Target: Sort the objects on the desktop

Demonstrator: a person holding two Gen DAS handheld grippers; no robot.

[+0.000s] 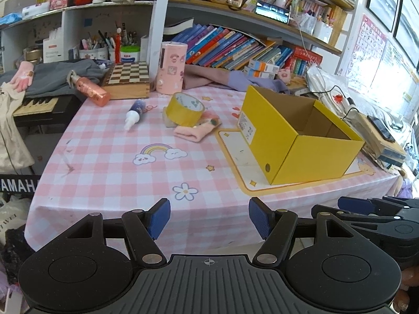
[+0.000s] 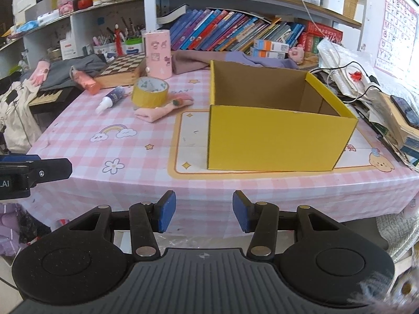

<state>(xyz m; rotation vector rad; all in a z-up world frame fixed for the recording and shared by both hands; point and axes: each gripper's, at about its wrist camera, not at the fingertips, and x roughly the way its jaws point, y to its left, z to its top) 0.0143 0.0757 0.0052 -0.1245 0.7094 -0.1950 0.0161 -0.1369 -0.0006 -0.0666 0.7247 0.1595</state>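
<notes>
An open yellow cardboard box (image 1: 309, 154) (image 2: 275, 141) stands on the pink checked tablecloth, its inside looks empty. Left of it lie a yellow tape roll (image 1: 184, 110) (image 2: 149, 92), a pink sock (image 1: 195, 130) (image 2: 162, 111) partly under the roll, a small glue bottle (image 1: 134, 113) (image 2: 110, 99) and a copper-pink bottle (image 1: 90, 90) (image 2: 86, 80) on its side. My left gripper (image 1: 209, 218) is open and empty before the table's front edge. My right gripper (image 2: 204, 214) is open and empty, also before the front edge, in front of the box.
A chessboard box (image 1: 128, 78) and a pink cylinder (image 1: 171, 68) stand at the back. Behind are bookshelves (image 1: 235, 49). A cluttered stack with a phone (image 2: 404, 111) and cables is right of the box. A keyboard (image 1: 36, 106) and clothes lie left.
</notes>
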